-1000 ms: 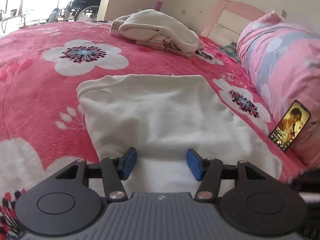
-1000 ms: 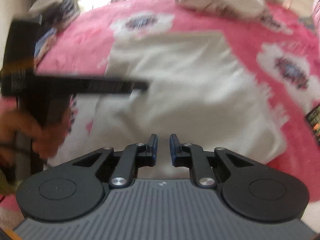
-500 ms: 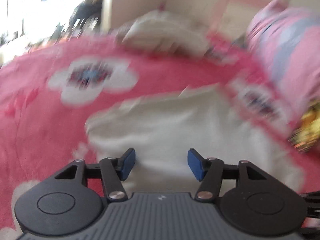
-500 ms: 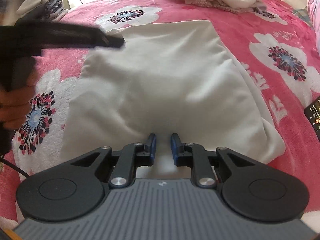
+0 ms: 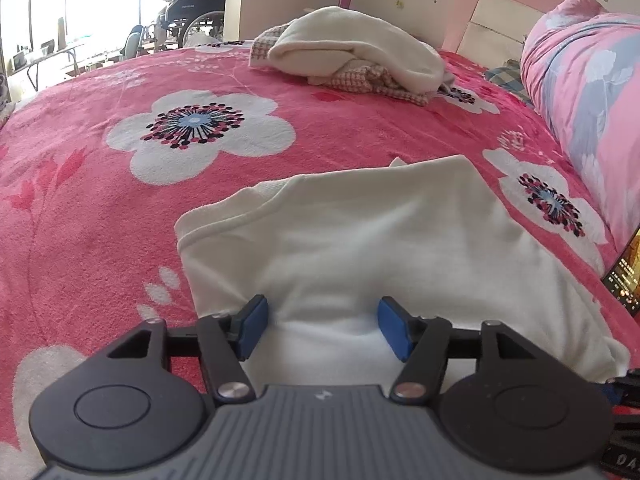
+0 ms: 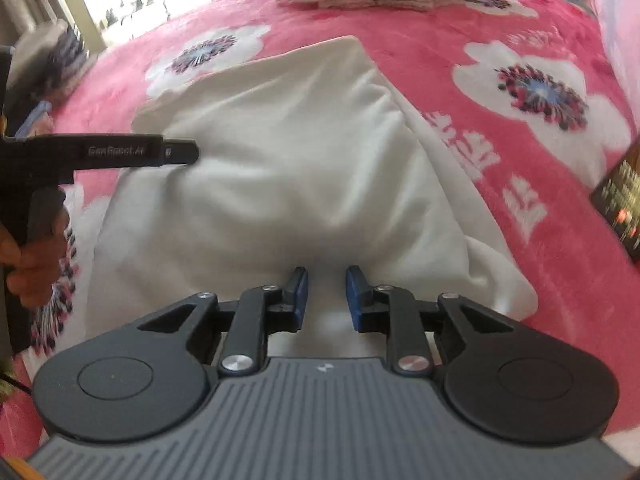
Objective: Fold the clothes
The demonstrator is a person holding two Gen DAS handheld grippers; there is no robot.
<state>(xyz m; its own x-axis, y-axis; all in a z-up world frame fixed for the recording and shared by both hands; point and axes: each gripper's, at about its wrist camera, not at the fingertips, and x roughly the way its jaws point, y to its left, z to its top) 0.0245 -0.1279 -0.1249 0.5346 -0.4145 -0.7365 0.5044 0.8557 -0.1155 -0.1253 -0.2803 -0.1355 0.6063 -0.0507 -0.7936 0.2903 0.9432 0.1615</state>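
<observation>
- The white garment [image 5: 384,240] is soft matt cloth, smooth with gentle creases.
- The pink floral blanket [image 5: 100,208] on the bed looks like fuzzy fleece.
- The left tool [image 5: 322,326] is matt black plastic with blue rubbery-looking pads [image 5: 253,326], shiny metal pivot pins and a ribbed grey body.
- The phone [image 6: 620,204] has a glossy screen.

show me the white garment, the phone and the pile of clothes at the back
white garment [image 5: 400,240], left wrist view, middle of its flat top
phone [image 5: 628,276], left wrist view, lit screen at the right edge
pile of clothes [image 5: 352,48], left wrist view, cream cloth on top
</observation>
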